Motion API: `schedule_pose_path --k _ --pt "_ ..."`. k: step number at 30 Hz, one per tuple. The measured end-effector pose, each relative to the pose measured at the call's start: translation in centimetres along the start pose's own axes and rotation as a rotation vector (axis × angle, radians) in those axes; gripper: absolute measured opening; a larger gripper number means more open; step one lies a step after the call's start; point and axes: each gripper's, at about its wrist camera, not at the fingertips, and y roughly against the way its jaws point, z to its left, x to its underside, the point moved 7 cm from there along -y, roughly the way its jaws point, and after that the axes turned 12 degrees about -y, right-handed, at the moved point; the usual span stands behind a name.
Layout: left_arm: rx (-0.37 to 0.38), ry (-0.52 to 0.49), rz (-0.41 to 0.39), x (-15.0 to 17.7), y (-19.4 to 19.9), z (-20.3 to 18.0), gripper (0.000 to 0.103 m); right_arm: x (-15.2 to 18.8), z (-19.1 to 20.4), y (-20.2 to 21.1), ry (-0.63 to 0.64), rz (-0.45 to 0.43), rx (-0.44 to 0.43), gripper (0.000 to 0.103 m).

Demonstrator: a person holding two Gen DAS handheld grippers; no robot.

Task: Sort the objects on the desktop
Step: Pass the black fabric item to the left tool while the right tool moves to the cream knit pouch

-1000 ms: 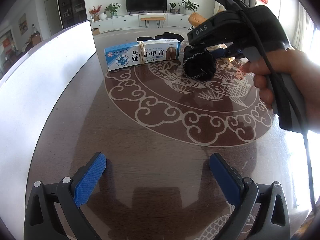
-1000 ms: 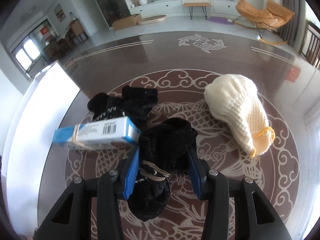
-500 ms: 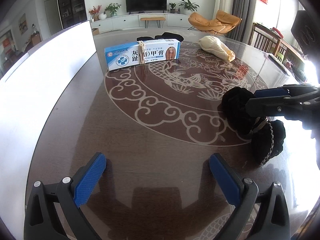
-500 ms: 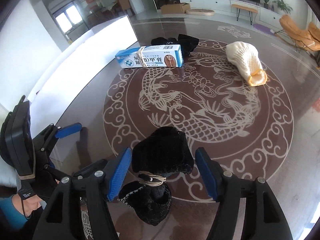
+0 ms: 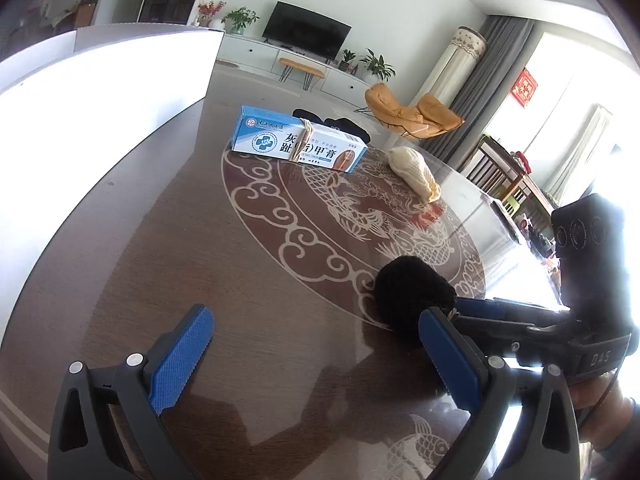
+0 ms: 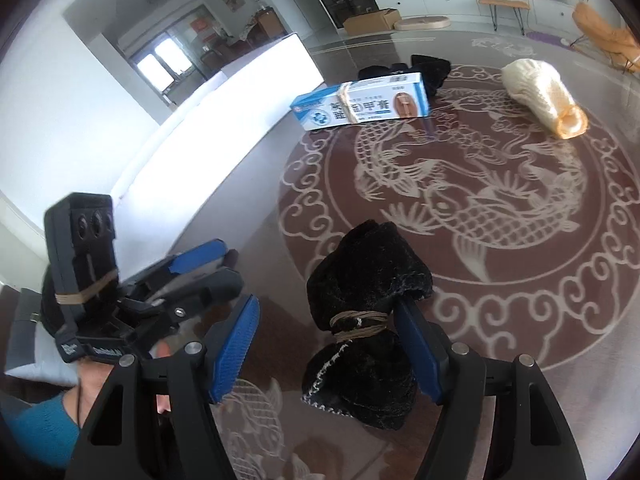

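Note:
A black sock bundle (image 6: 368, 284) tied with tan string lies on the patterned table (image 6: 520, 240), near its front. My right gripper (image 6: 326, 304) straddles it and its jaws are opening: the left pad stands clear of the bundle and the right pad is beside it. In the left wrist view the same bundle (image 5: 412, 292) sits just ahead of the right gripper (image 5: 472, 312). My left gripper (image 5: 314, 316) is open and empty over bare table. At the far side lie a blue-and-white box (image 5: 298, 144) with a rubber band and a cream knit bundle (image 5: 412, 170).
More black socks (image 6: 424, 70) lie behind the box. A tall white panel (image 5: 100, 92) runs along the table's left edge. The left gripper (image 6: 200, 256) hangs close to the right one's left side. Wooden chairs (image 5: 504, 176) stand beyond the table's right edge.
The right gripper carried the black bundle from beside the box to the table's near side and widened its jaws, leaving the bundle on the table. The left gripper turned and rolled.

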Motion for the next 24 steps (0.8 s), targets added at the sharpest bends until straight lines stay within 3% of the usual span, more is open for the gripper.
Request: schedule_pose_path --k 1,4,6,8,9,11,15,20,24 --pt "-0.011 -0.007 0.002 0.0 -0.1 -0.1 0.103 -0.2 0.5 -0.2 -0.022 0.005 -0.056 0.069" --pt "-0.018 -0.016 0.008 0.0 -0.3 -0.1 0.103 -2.1 -0.2 0.9 -0.007 -0.058 -0.019 0.069" --pt "-0.01 -0.009 0.002 0.0 -0.3 -0.1 0.103 -4.7 -2.3 2.7 0.032 -0.144 0.123 0.071" --pt "-0.005 -0.002 -0.003 -0.1 -0.4 0.1 0.103 -7.9 -5.0 4.8 0.105 -0.247 0.349 0.081" --pt "-0.006 -0.002 -0.003 -0.1 -0.5 0.2 0.103 -9.6 -6.3 5.6 0.14 -0.289 0.44 0.091" --pt "-0.015 -0.009 0.001 -0.1 -0.6 0.1 0.103 -12.8 -9.0 6.3 0.161 -0.303 0.556 0.094" --pt "-0.021 -0.015 0.004 -0.2 -0.6 0.1 0.103 -16.9 -13.1 4.4 0.059 -0.189 0.571 0.094" --pt "-0.021 -0.016 0.003 -0.1 -0.6 0.2 0.103 -19.2 -15.3 0.8 0.016 -0.131 0.652 0.094" --pt "-0.03 -0.024 0.007 -0.1 -0.6 0.1 0.103 -20.3 -15.7 -0.4 -0.036 -0.141 0.631 0.094"
